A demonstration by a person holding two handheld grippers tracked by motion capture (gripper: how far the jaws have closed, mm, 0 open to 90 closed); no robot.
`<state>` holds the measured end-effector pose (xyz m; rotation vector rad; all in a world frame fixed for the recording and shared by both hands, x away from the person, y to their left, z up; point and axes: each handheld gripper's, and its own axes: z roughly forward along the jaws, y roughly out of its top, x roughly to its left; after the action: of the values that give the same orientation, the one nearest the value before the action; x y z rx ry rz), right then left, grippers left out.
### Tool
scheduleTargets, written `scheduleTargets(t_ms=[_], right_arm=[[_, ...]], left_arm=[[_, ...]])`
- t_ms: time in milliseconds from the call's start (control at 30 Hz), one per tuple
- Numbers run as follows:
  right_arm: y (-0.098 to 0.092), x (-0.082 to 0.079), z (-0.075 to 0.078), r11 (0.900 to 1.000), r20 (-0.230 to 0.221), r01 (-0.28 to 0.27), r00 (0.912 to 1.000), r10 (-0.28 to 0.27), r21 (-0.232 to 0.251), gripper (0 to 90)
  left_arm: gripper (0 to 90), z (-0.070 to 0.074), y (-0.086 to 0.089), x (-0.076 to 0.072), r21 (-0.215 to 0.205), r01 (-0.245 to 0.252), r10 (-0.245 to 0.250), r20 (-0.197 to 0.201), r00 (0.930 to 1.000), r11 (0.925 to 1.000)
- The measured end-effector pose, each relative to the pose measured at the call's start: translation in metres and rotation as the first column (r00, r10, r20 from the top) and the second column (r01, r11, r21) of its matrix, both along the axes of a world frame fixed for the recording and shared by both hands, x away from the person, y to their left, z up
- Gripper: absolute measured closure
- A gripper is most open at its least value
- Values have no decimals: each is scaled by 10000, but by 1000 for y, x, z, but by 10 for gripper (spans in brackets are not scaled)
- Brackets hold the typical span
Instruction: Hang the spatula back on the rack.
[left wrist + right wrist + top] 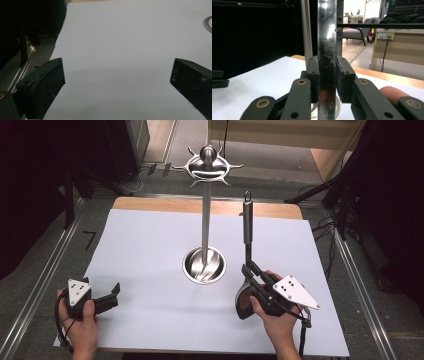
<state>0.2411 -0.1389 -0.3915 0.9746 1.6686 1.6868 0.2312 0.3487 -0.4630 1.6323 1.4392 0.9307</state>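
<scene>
White sheet point(150, 250) covers the table, steel stand point(205, 220) near its centre. Right gripper point(248, 270) near the front right edge, tilted up, jaws clamped on an upright utensil point(247, 222). Left gripper point(116, 290) rests low at the front left corner, jaws apart, nothing between.

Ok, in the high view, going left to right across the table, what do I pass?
Left claw, open over the white sheet → the steel utensil stand's round base → the utensil held upright → right claw shut on that utensil.

The utensil's point(327, 37) handle top is cut off; its head is probably hidden behind the fingers point(313, 75).
</scene>
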Motion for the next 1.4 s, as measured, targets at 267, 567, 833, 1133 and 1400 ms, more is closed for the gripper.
scheduleTargets(t_ms=[267,567,833,1133,1400], right_arm=[[4,-2,3,9999,187,-87,9998,88,-76,767],[9,-7,11,9999,449,-153,9989,155,-43,767],[18,-8,12,9996,597,-275,9978,280,-93,767],[23,-5,21,9996,792,-208,9967,193,173,767],[27,-5,28,9991,887,-213,9959,179,379,767]], left_arm=[[2,0,0,0,-13,36,-36,-28,10000,10000],[2,0,1,-1,-61,30,-30,14,10000,10000],[2,0,2,-1,-98,29,-28,51,10000,9999],[2,0,1,-1,-44,36,-36,35,10000,10000],[2,0,0,-1,-24,34,-34,54,10000,10000]])
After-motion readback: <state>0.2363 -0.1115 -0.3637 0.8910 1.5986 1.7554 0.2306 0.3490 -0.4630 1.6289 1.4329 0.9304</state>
